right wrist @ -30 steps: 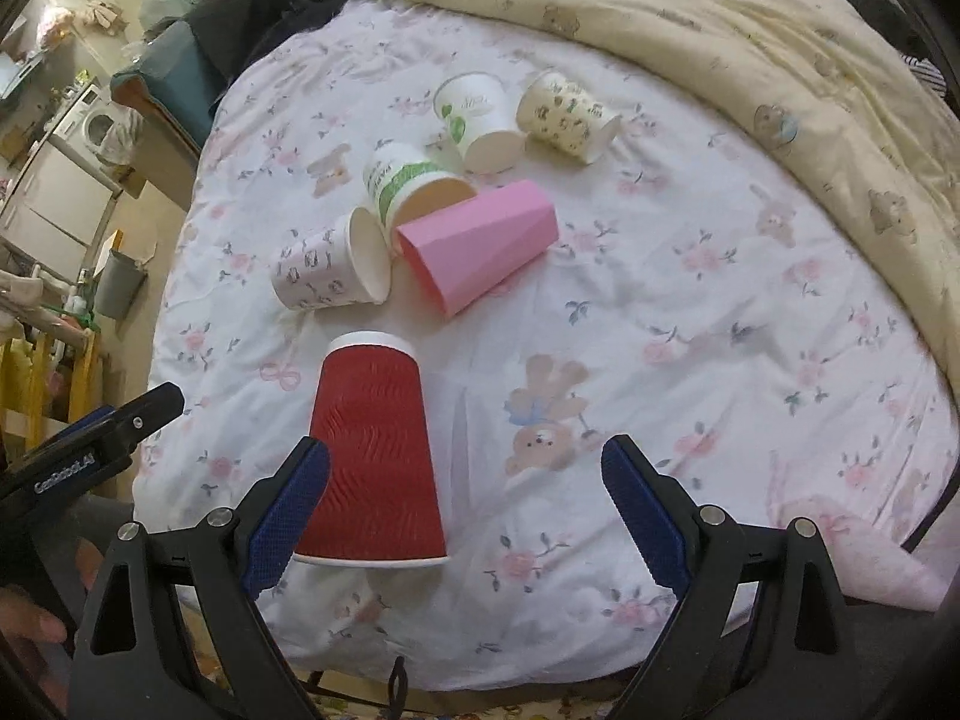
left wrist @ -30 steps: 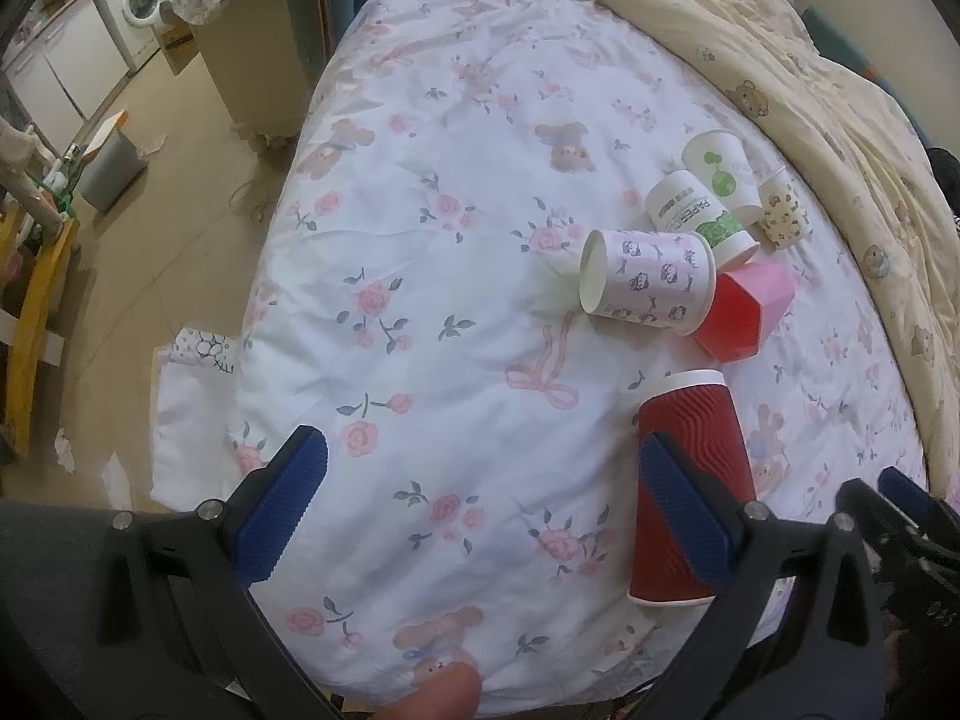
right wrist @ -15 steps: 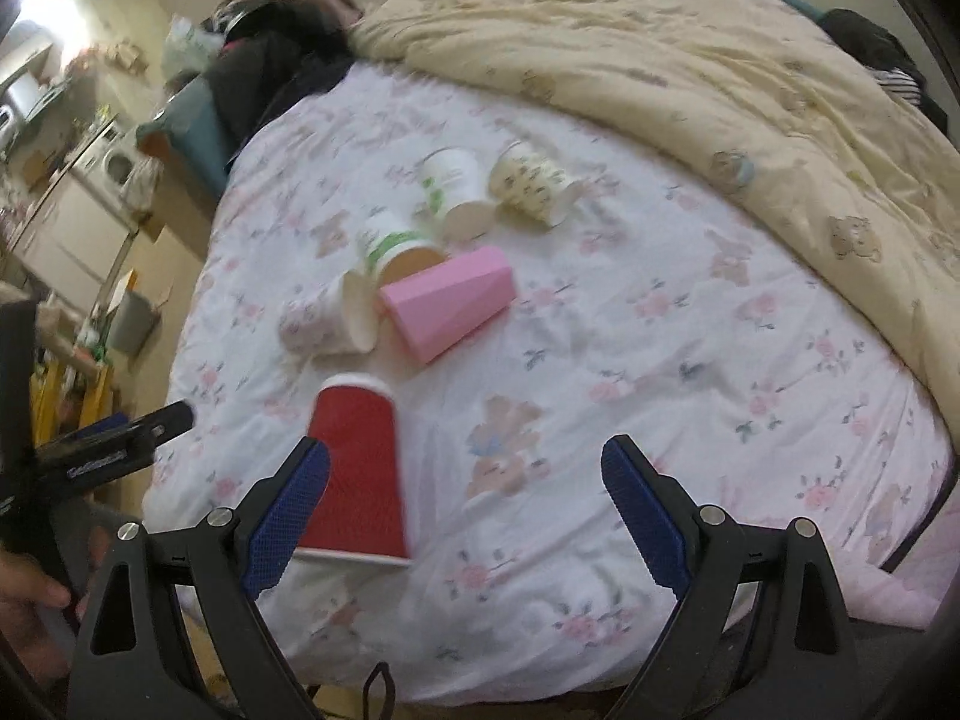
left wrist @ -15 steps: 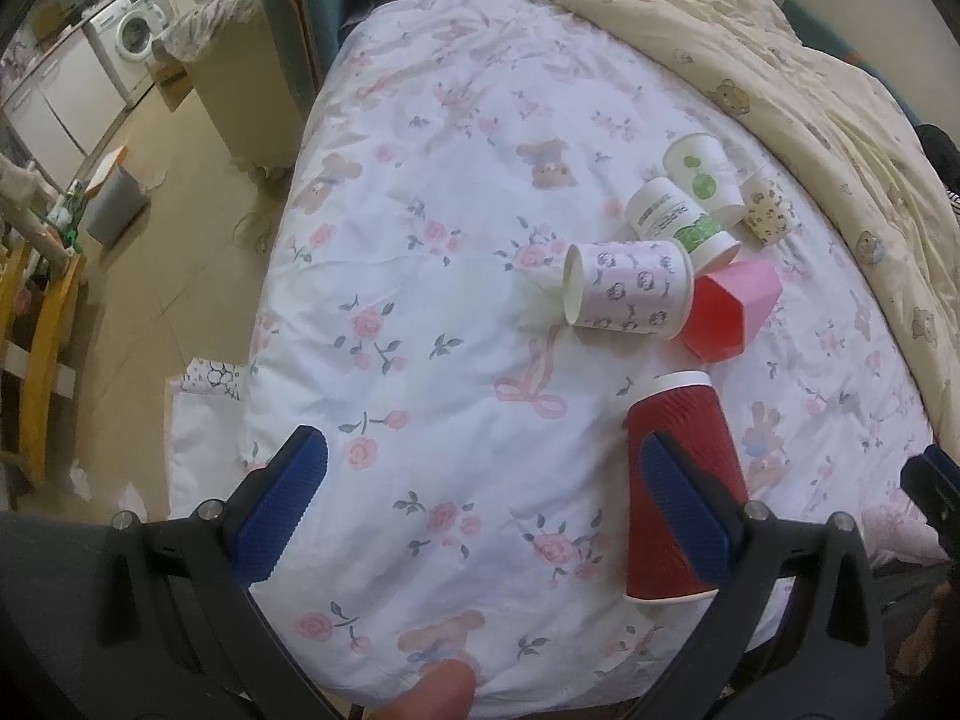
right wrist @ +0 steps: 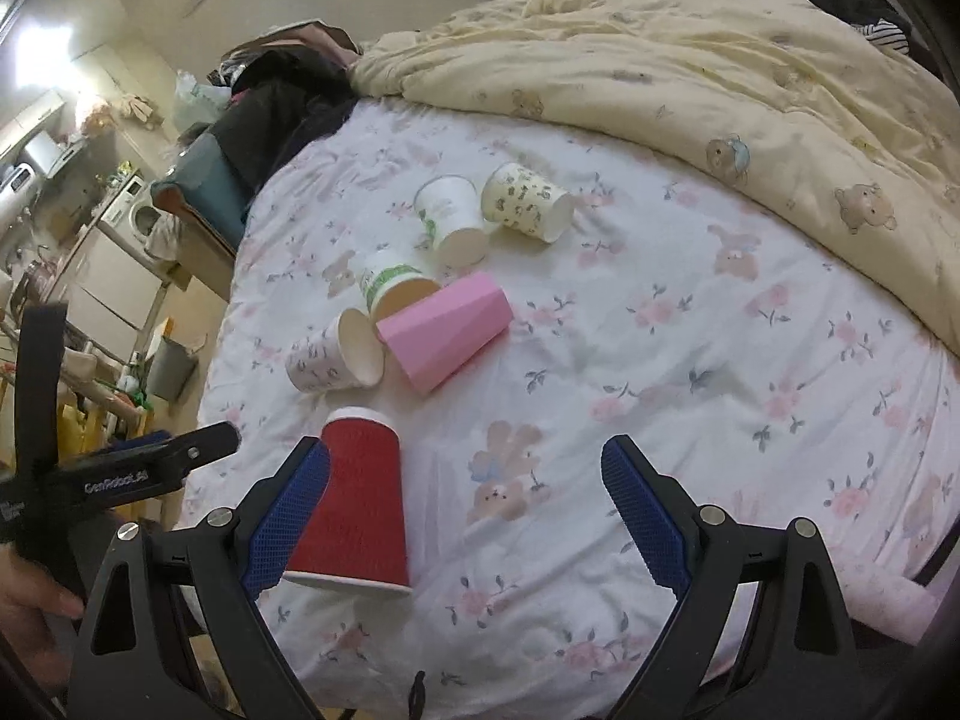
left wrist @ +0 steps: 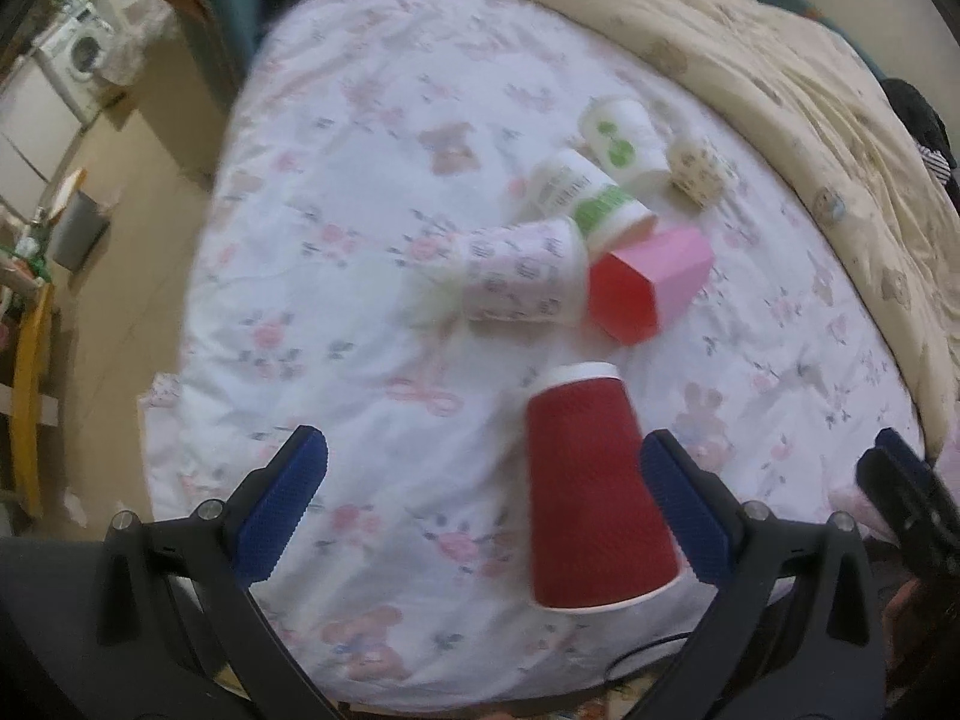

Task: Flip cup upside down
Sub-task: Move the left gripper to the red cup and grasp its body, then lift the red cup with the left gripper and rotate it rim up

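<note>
A red ribbed cup (left wrist: 594,492) stands upside down near the bed's front edge; it also shows in the right wrist view (right wrist: 354,510). Beyond it several cups lie on their sides: a pink faceted cup (right wrist: 444,330), a patterned white cup (right wrist: 333,360), a green-banded cup (right wrist: 393,285), a white cup with green print (right wrist: 450,219) and a cream spotted cup (right wrist: 528,201). My left gripper (left wrist: 480,516) is open and empty, with the red cup just inside its right finger. My right gripper (right wrist: 465,516) is open and empty, its left finger beside the red cup.
The cups lie on a floral white bedsheet (right wrist: 690,360). A cream duvet (right wrist: 720,72) is heaped along the back and right. Dark clothes (right wrist: 282,96) lie at the far end. The floor, a bin (left wrist: 75,228) and a washing machine (left wrist: 78,60) are on the left.
Both grippers have pulled back and tilted up, so the cups look farther away. The left view has swung right and is blurred. No cup has moved.
</note>
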`<state>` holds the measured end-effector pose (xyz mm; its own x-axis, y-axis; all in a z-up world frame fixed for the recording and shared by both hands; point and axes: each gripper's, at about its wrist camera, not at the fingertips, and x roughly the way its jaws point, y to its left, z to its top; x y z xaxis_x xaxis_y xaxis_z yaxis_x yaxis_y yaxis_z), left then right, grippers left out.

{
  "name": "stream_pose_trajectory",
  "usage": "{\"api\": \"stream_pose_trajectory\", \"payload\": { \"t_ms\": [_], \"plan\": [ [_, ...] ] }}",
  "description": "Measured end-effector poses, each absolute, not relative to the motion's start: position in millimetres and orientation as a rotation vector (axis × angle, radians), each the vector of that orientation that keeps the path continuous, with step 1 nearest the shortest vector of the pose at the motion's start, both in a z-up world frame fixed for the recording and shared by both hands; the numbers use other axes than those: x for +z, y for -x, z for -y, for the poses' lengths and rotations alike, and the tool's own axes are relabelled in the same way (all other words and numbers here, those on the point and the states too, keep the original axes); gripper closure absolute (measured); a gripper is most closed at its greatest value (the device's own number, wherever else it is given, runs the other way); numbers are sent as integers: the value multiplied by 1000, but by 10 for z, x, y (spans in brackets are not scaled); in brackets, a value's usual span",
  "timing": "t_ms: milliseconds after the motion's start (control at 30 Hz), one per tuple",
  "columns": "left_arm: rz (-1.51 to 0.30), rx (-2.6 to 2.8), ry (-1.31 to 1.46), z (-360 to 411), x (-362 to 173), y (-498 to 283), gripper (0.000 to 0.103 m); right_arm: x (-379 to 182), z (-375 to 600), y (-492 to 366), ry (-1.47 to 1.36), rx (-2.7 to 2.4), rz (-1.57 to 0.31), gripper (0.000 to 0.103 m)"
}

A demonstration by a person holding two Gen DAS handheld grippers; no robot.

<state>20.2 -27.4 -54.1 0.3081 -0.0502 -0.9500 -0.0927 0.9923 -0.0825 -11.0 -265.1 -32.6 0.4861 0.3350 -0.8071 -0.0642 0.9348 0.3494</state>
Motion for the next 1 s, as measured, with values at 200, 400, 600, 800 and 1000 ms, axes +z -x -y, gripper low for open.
{"api": "stream_pose_trajectory", "payload": {
  "t_ms": [200,400,600,800,1000],
  "plan": [
    [-1441,-39,165,639,-890,-464,11,-419,2798,91,-285,164,-1079,19],
    [-1569,-19,170,819,-1265,-665,16,-425,2914,57,-320,135,-1082,19],
    [-1613,-8,174,840,-1425,-663,35,-460,2997,26,-374,130,-1099,18],
    [-1573,-35,212,750,-1289,-621,39,-454,2952,18,-397,185,-1097,18],
    [-1461,-94,274,487,-898,-492,40,-502,2887,13,-410,221,-1123,18]
  ]
}}
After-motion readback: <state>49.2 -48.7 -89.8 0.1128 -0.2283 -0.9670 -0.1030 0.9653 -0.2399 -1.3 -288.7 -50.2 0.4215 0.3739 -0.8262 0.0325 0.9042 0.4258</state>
